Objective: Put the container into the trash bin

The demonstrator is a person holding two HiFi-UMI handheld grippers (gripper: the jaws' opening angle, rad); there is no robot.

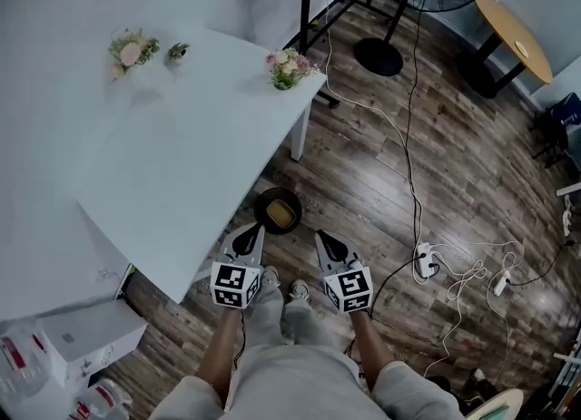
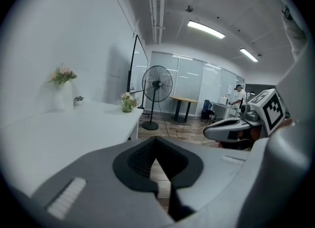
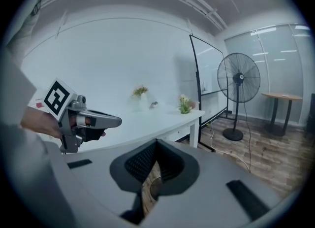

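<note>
- Black trash bin [image 1: 264, 201] already held the yellowish container [image 1: 281, 217]; the drop looked done.
- Your left gripper [image 1: 250, 239] and right gripper [image 1: 329, 244] had jaws pressed together, empty; just retreat next.

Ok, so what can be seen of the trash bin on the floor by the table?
The trash bin is small, round and dark. It stands upright and open-topped on the wood-look floor, just off the white table's edge and ahead of the person's shoes. From above its rim reads as a dark ring. A yellowish thing lies inside, too small to identify. No lid shows. Neither the left gripper nor the right gripper touches it.
</note>
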